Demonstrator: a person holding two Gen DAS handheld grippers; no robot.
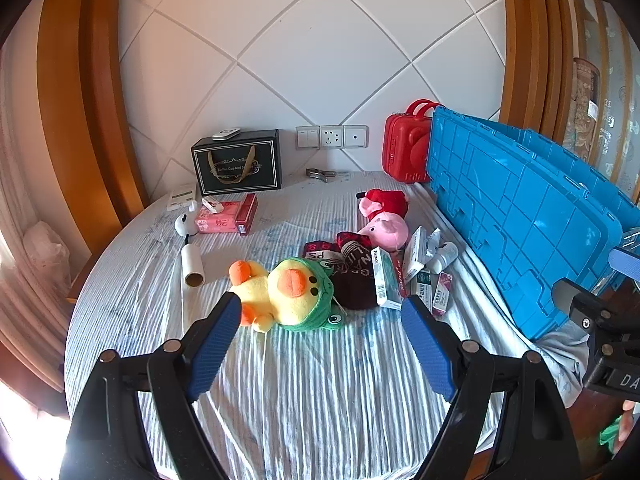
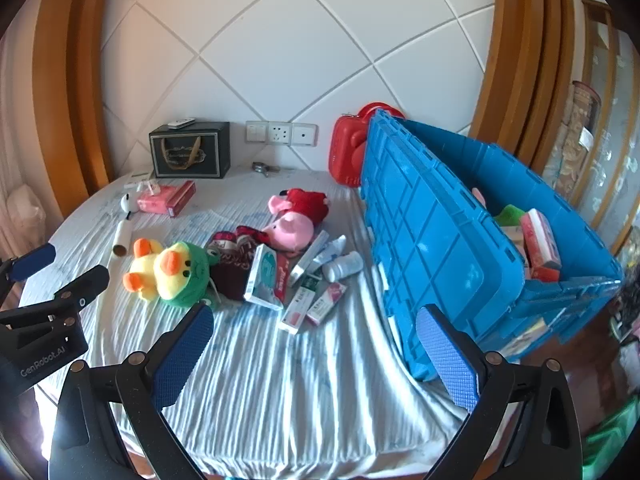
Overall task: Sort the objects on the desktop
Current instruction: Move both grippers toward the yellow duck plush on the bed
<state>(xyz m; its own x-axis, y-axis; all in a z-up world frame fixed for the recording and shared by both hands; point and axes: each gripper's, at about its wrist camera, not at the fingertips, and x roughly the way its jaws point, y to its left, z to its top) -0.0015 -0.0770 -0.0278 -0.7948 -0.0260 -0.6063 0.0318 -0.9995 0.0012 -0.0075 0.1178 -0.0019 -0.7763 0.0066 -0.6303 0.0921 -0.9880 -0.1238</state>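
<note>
Left gripper (image 1: 320,320) jaws apart, empty, over table (image 1: 300,400) front, duck (image 1: 288,292) mid-table beside boxes (image 1: 388,280), right gripper (image 2: 316,332) jaws wide apart, empty, blue bin (image 2: 440,240) at right edge.

My left gripper (image 1: 320,344): black moulded arms, two fingers faced with blue ribbed pads (image 1: 216,344), round brass-coloured pivot pins at each knuckle. My right gripper (image 2: 316,356) is the same build, with blue dimpled pads (image 2: 182,360) and brass pins. In the right wrist view, the left unit's black housing at 9 o'clock carries white lettering "GenRobot.AI" and small silver screws. In the left wrist view, the right unit's body at 3 o'clock shows white letters "DA" (remainder cut off).
</note>
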